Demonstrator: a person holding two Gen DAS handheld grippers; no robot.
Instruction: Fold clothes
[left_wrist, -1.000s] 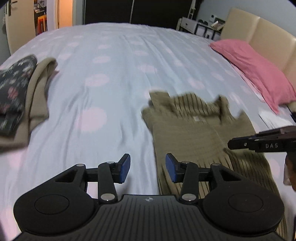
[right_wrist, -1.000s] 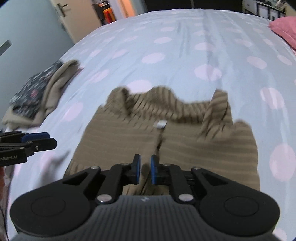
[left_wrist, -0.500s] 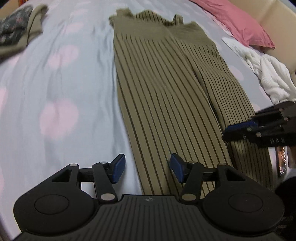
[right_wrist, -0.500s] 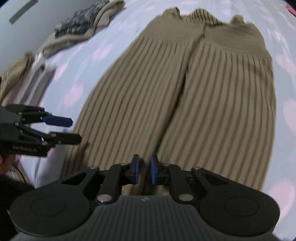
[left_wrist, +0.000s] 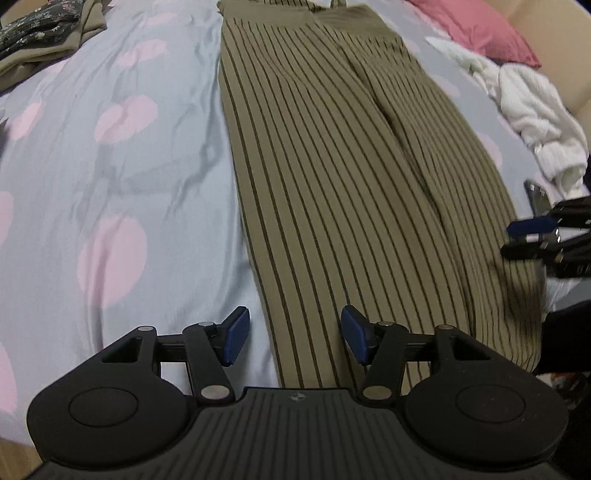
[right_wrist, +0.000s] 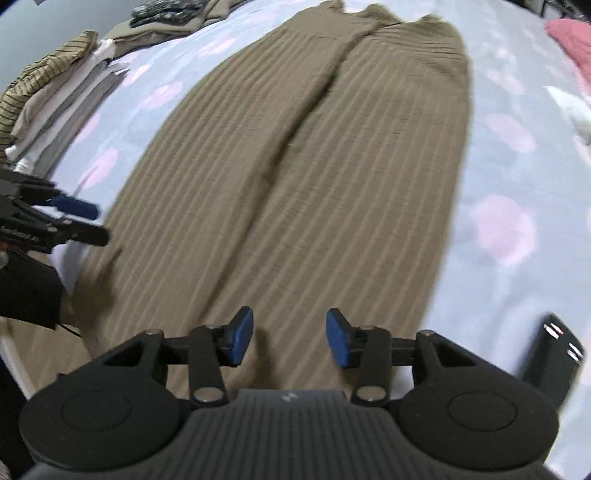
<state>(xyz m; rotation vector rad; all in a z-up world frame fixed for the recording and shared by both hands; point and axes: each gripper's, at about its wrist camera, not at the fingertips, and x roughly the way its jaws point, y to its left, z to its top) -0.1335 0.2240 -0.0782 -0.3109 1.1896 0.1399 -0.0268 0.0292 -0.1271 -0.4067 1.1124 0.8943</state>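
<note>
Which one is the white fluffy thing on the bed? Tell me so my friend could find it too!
Start with the big bed sheet, pale blue with pink spots. Along one side of the long striped olive trousers, towards the pink pillow, lies the white fluffy garment, crumpled in a heap. It is the only white, fuzzy, unfolded thing; the other clothes are folded in piles on the trousers' other side.

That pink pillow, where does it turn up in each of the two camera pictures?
Left wrist view: the pink pillow lies at the top right, beyond the white garment.
Right wrist view: only its end shows, at the right edge near the top.
Shared landmark: the olive striped trousers, spread down the middle of both pictures; the pillow lies to their right.
</note>
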